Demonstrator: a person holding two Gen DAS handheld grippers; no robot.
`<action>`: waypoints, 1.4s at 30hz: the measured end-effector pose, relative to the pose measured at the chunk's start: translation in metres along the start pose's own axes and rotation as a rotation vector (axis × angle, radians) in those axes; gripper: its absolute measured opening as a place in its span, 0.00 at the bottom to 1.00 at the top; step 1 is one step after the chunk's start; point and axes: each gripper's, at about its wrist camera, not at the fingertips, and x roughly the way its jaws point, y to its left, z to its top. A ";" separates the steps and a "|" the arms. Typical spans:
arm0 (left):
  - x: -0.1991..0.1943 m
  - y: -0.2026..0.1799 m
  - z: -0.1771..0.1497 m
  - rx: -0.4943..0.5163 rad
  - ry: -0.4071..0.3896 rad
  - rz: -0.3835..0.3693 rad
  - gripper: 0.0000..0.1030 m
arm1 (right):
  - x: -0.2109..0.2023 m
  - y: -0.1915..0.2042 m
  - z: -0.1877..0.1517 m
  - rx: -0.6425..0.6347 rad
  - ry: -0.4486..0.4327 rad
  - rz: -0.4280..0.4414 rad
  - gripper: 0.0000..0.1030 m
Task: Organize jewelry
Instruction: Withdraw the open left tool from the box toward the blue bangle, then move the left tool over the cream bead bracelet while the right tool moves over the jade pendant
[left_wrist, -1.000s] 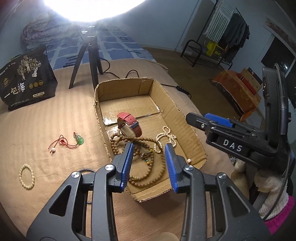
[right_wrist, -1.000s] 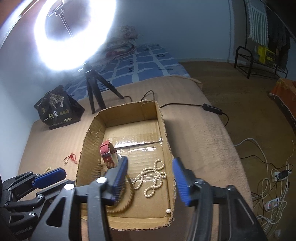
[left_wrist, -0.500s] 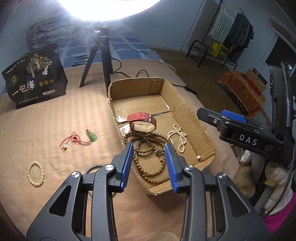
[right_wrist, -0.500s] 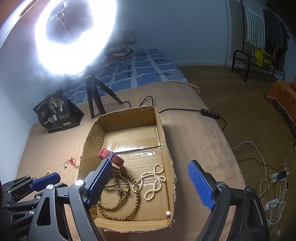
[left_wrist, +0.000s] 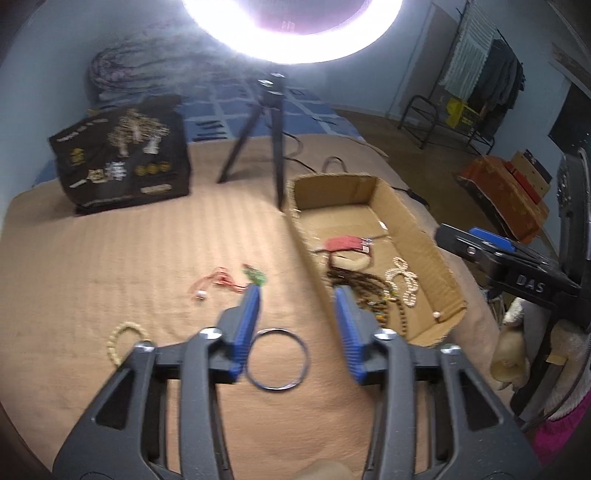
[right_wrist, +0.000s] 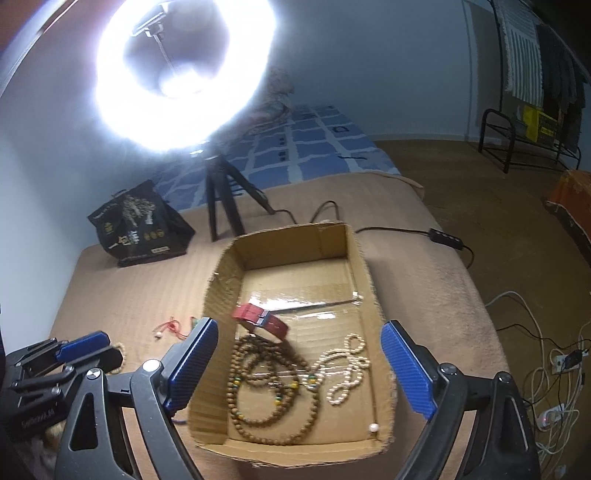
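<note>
My left gripper (left_wrist: 297, 295) hovers over the tan bedspread to the left of the cardboard box (left_wrist: 369, 192); its jaws are opening and hold nothing. A thin metal bangle (left_wrist: 277, 360) lies on the cloth below them. A green pendant on a red cord (left_wrist: 255, 277) lies just past the left fingertip, and a cream bead bracelet (left_wrist: 123, 339) lies further left. My right gripper (right_wrist: 300, 326) stands wide open and empty above the box (right_wrist: 295, 240). Inside lie a red-strap watch (right_wrist: 262, 319), brown prayer beads (right_wrist: 269, 391) and a cream pearl string (right_wrist: 343, 369).
A ring light on a black tripod (right_wrist: 221, 199) stands behind the box, with a black printed bag (right_wrist: 140, 229) to its left. A cable with a switch (right_wrist: 443, 234) runs off the bed's right side. Power strips and white cords (right_wrist: 554, 369) lie on the floor.
My left gripper swung left, away from the box and over the bedspread, and its jaws widened; the bangle came into view. The right gripper opened wide, and the brown beads now lie in the box.
</note>
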 end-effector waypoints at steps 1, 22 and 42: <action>-0.002 0.005 0.000 -0.001 -0.005 0.009 0.51 | 0.000 0.005 0.001 -0.003 -0.002 0.011 0.89; -0.024 0.133 -0.025 -0.122 0.036 0.103 0.51 | 0.021 0.087 -0.001 -0.081 0.056 0.195 0.89; 0.023 0.186 -0.057 -0.152 0.169 0.098 0.51 | 0.104 0.155 -0.004 -0.212 0.286 0.227 0.39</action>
